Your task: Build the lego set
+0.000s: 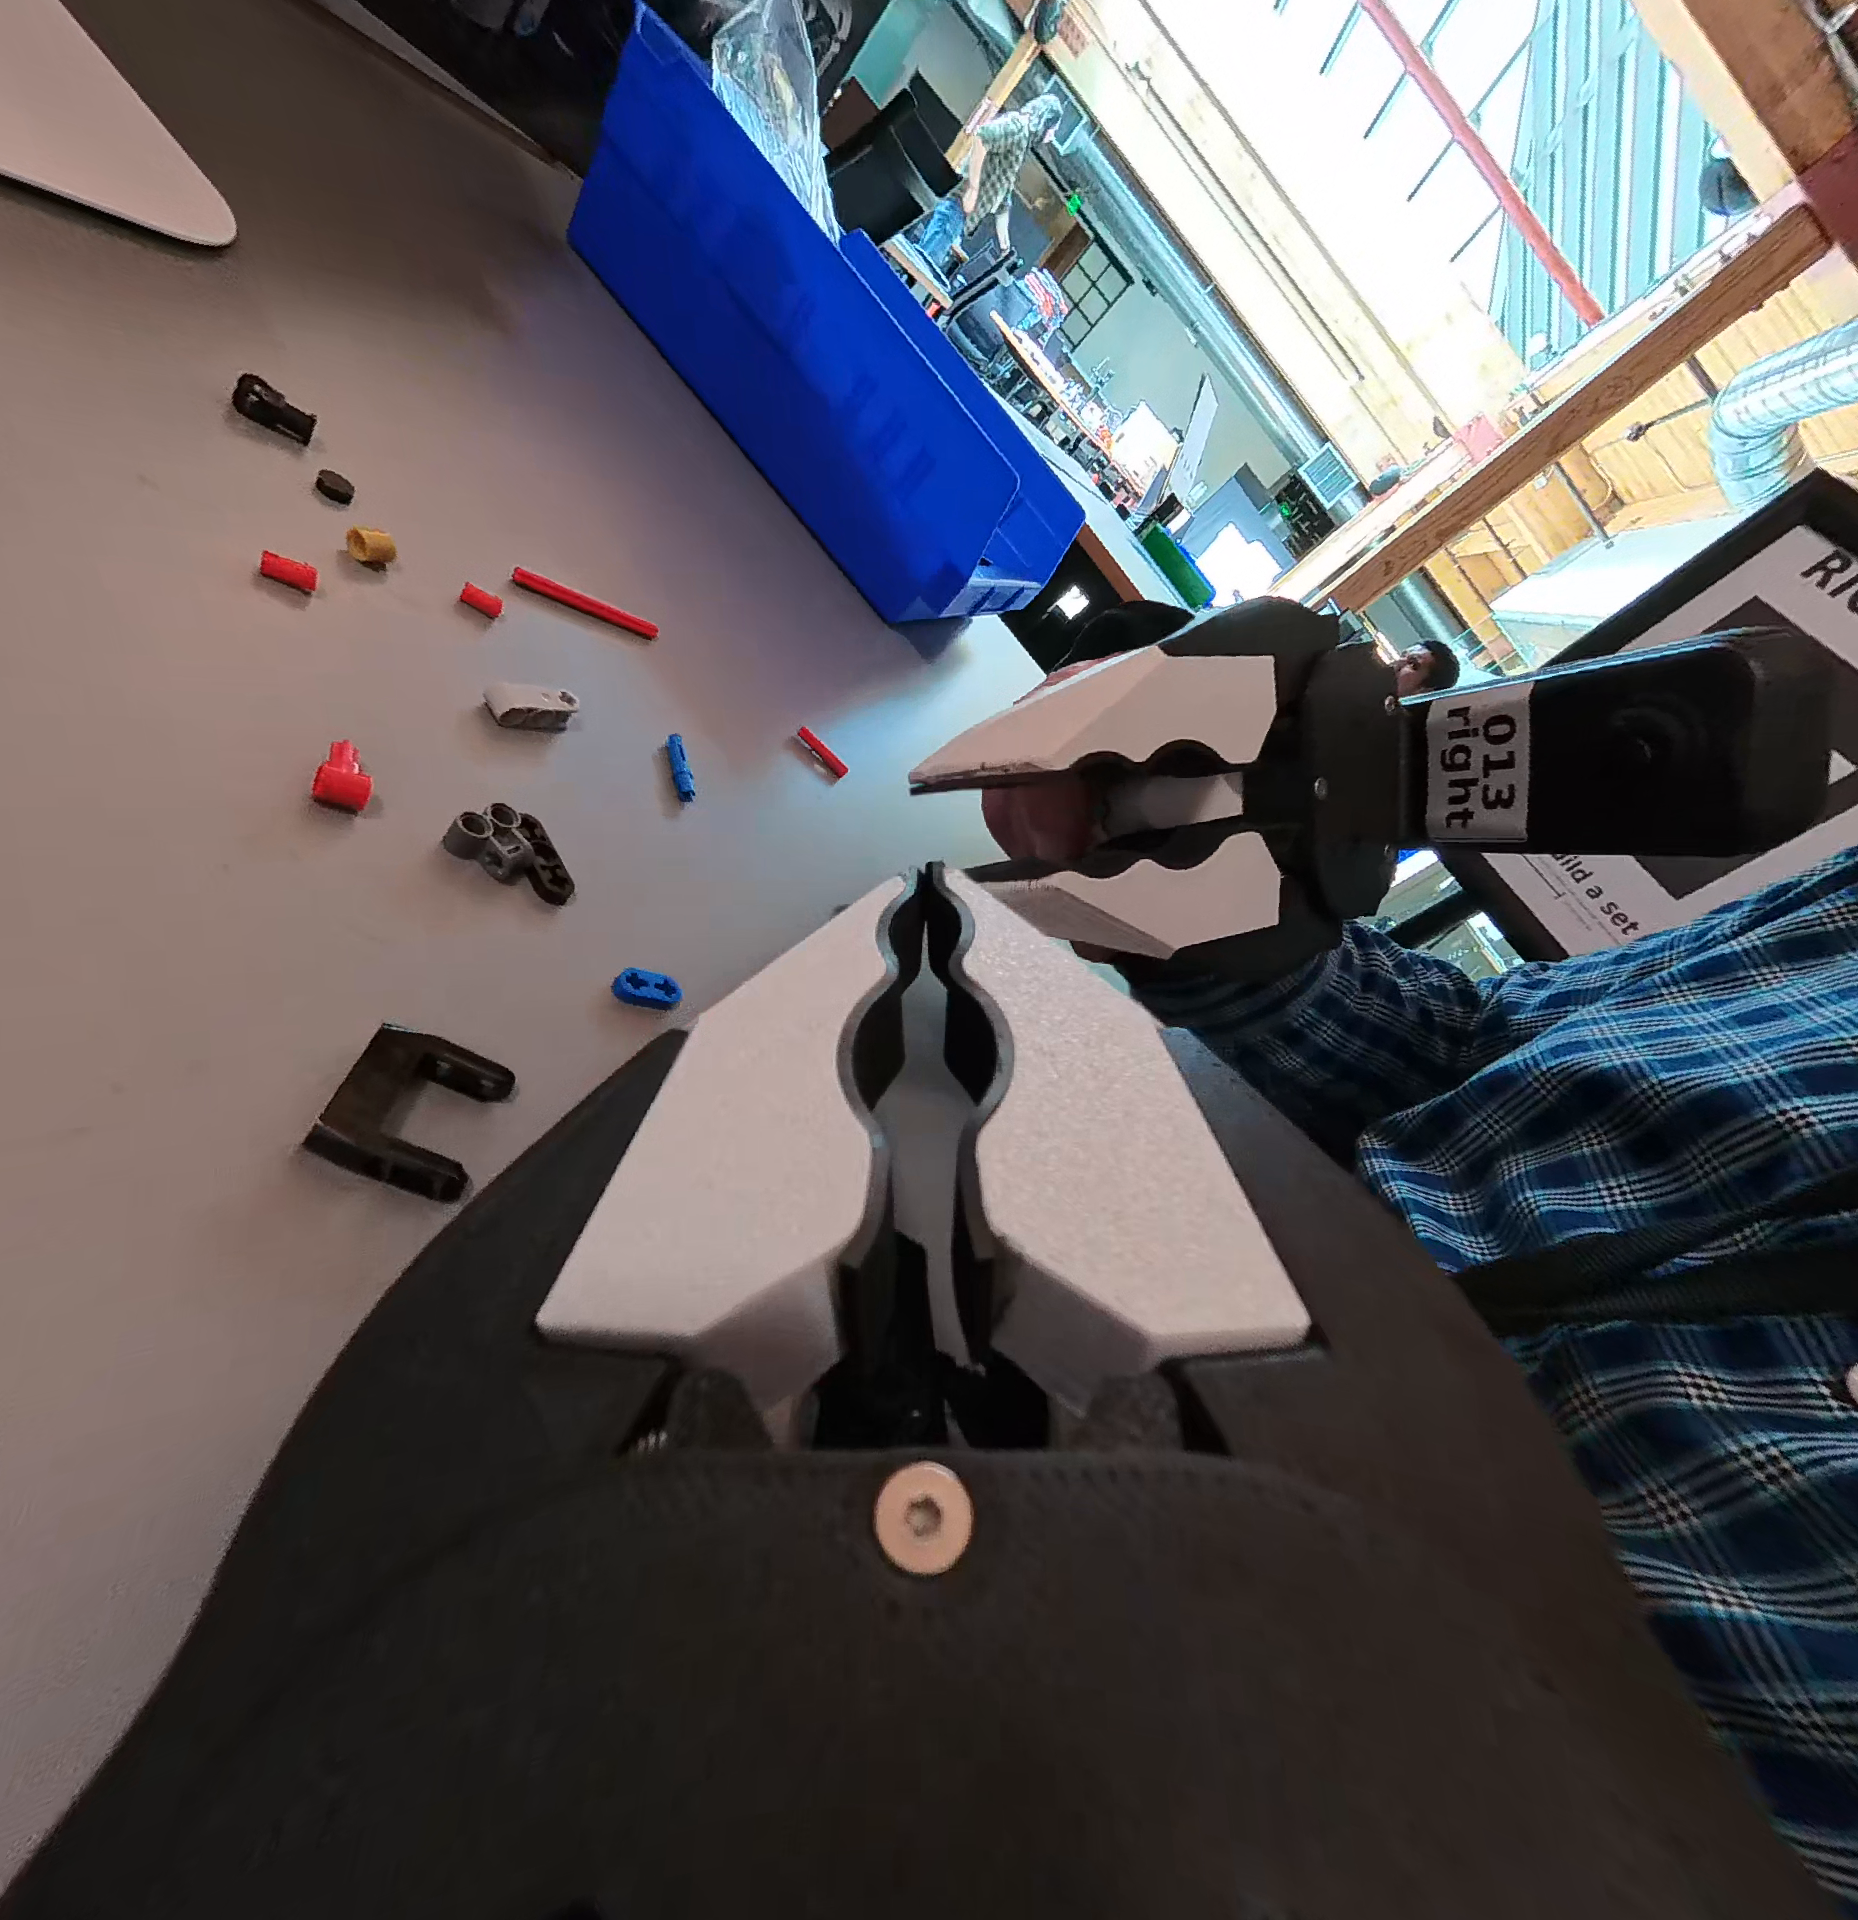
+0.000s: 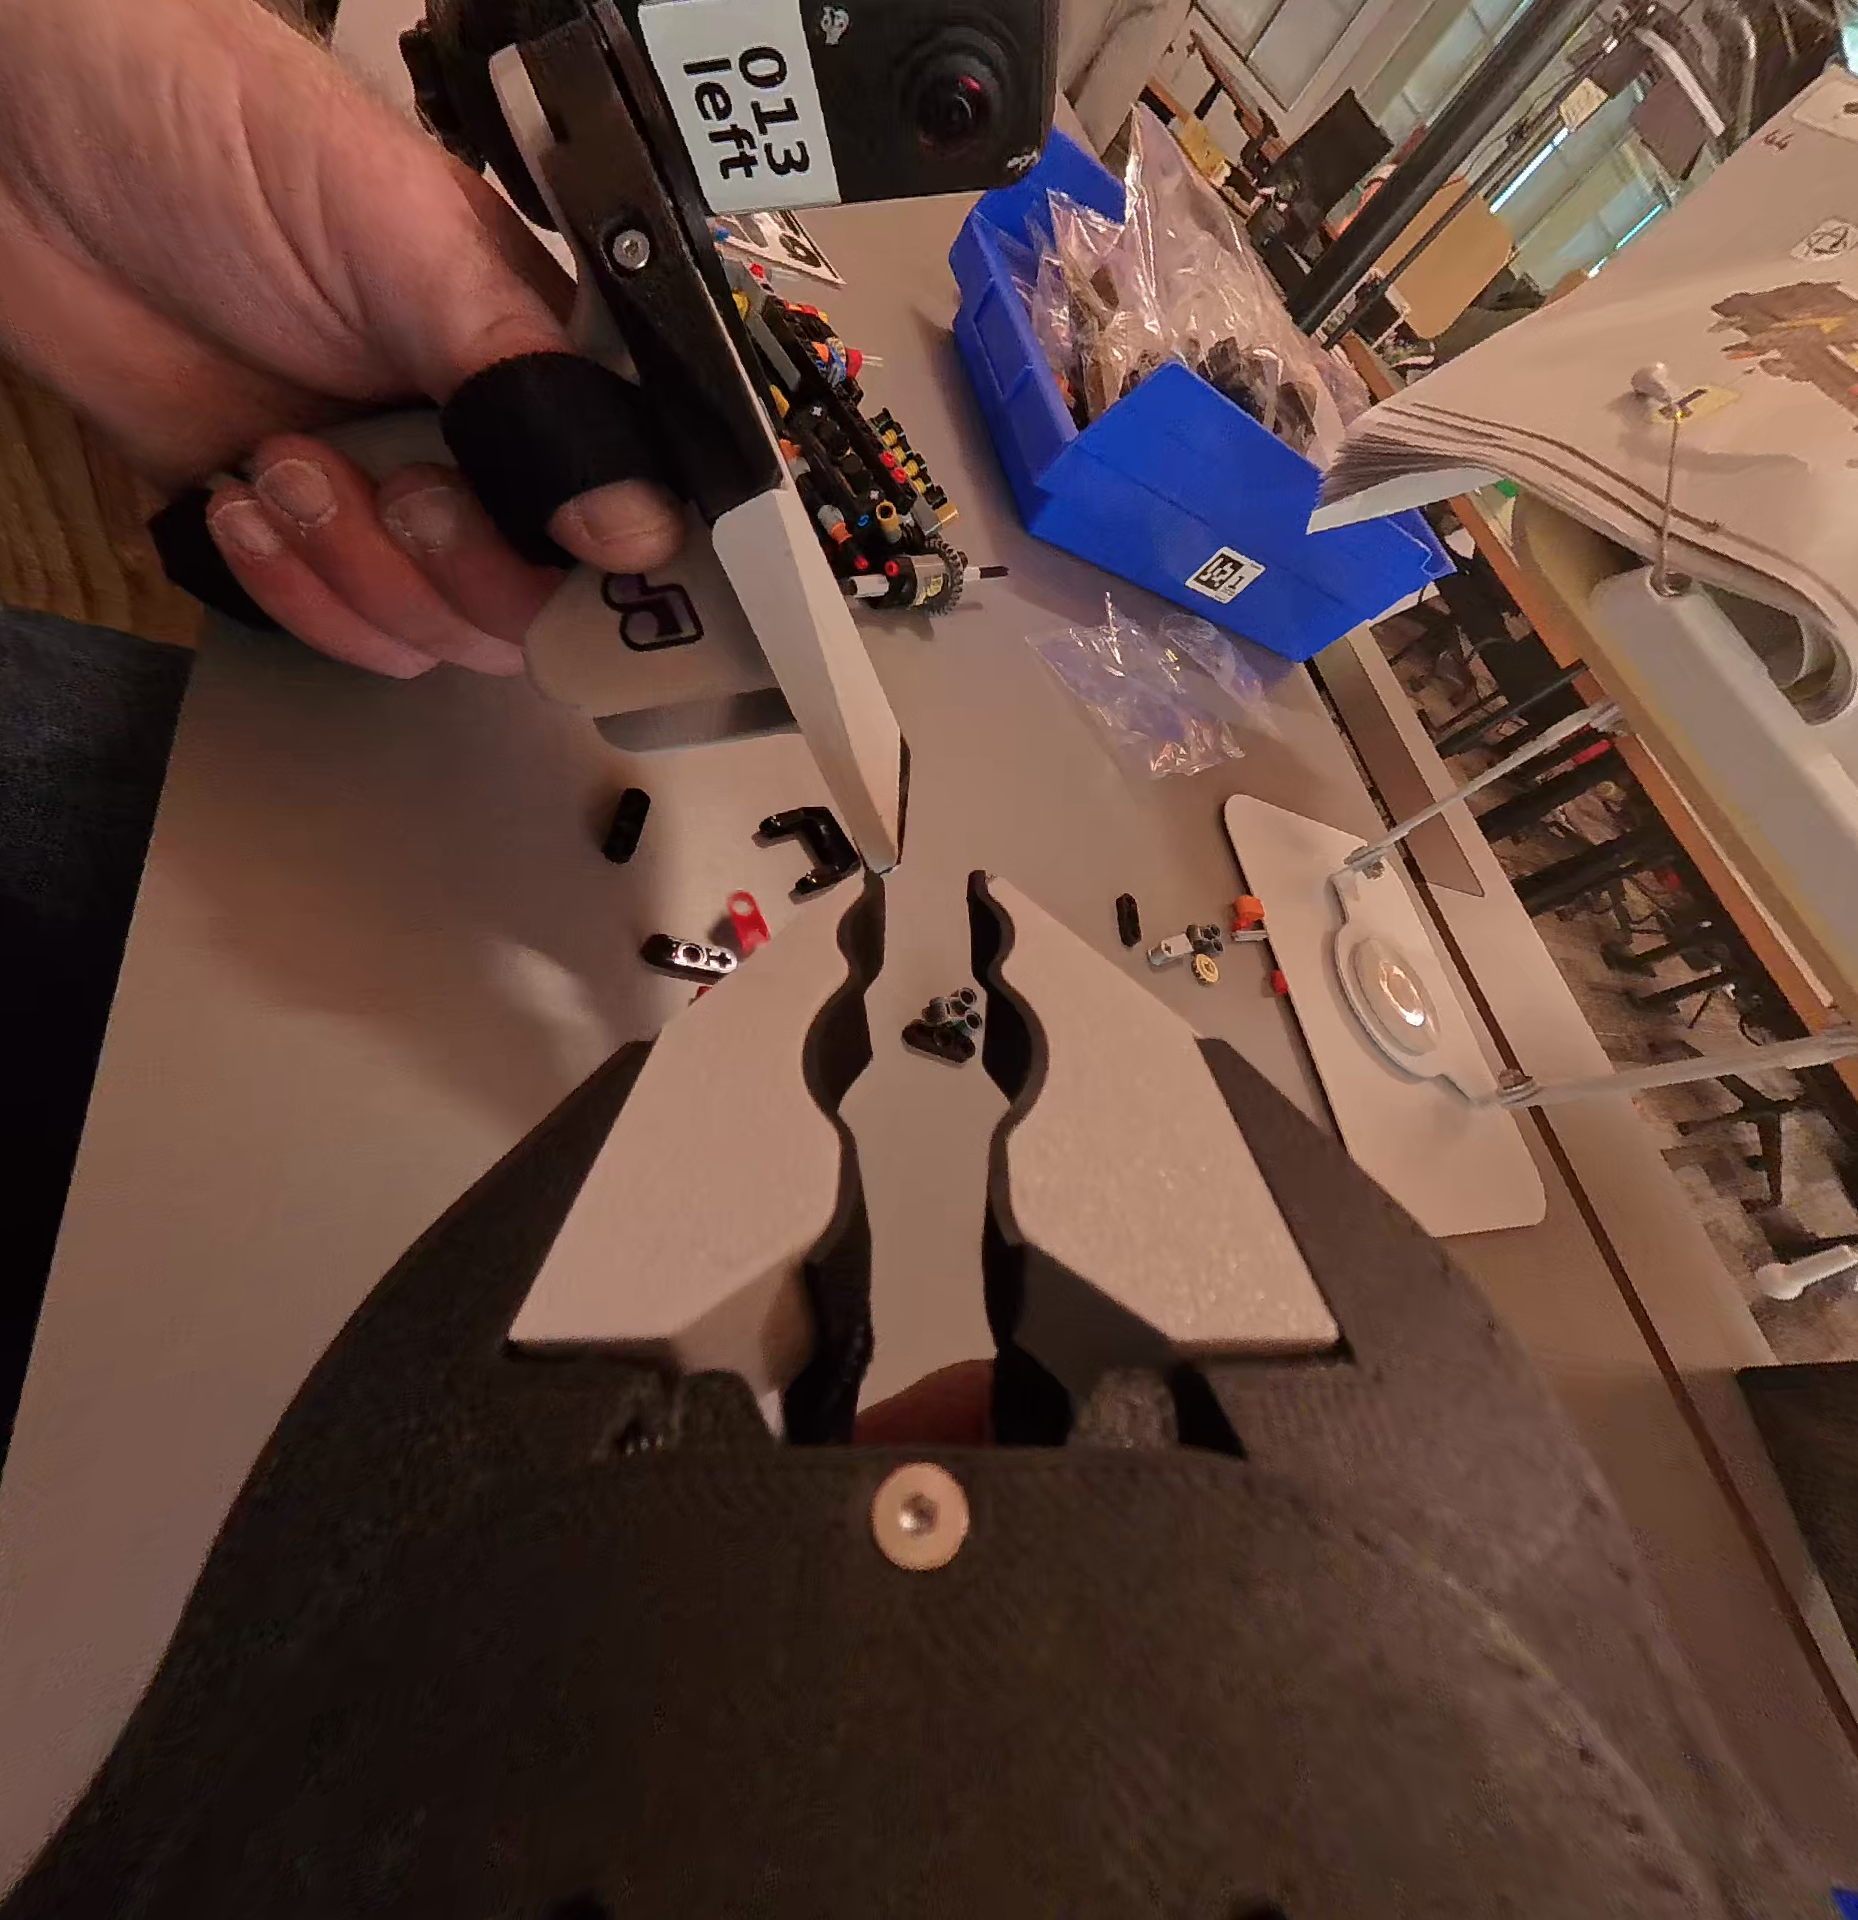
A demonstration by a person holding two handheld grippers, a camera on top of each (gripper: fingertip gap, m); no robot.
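Observation:
My left gripper (image 1: pixel 927 875) is shut, with nothing visible between its tips, and hovers above the grey table (image 1: pixel 125 935). It also shows in the right wrist view (image 2: pixel 889 836), pointing down. My right gripper (image 2: pixel 927 883) is open and empty, its tips almost touching the left gripper's tip; it also shows in the left wrist view (image 1: pixel 946 826). Loose lego parts lie on the table below: a grey-and-black connector cluster (image 2: pixel 946 1023) (image 1: pixel 509 836), a black U-shaped piece (image 2: pixel 813 847) (image 1: pixel 400 1117), a small blue beam (image 1: pixel 646 987), a red connector (image 1: pixel 340 777) and a long red axle (image 1: pixel 584 603).
A partly built lego model (image 2: pixel 852 447) lies at the back of the table. A blue bin (image 2: pixel 1164 457) (image 1: pixel 800 343) holds plastic bags, with another bag (image 2: pixel 1143 686) beside it. An instruction booklet (image 2: pixel 1631 343) stands on a white-based holder (image 2: pixel 1424 1143) at the right. A person's checked sleeve (image 1: pixel 1631 1091) is close. The tips of both grippers are at nearly the same place. The black U-shaped piece (image 1: pixel 400 1117) is about equally far from each gripper, around 10 cm. It is also in sight in the right wrist view (image 2: pixel 804 861). The red connector (image 1: pixel 340 777) is about equally far from each gripper, around 12 cm.

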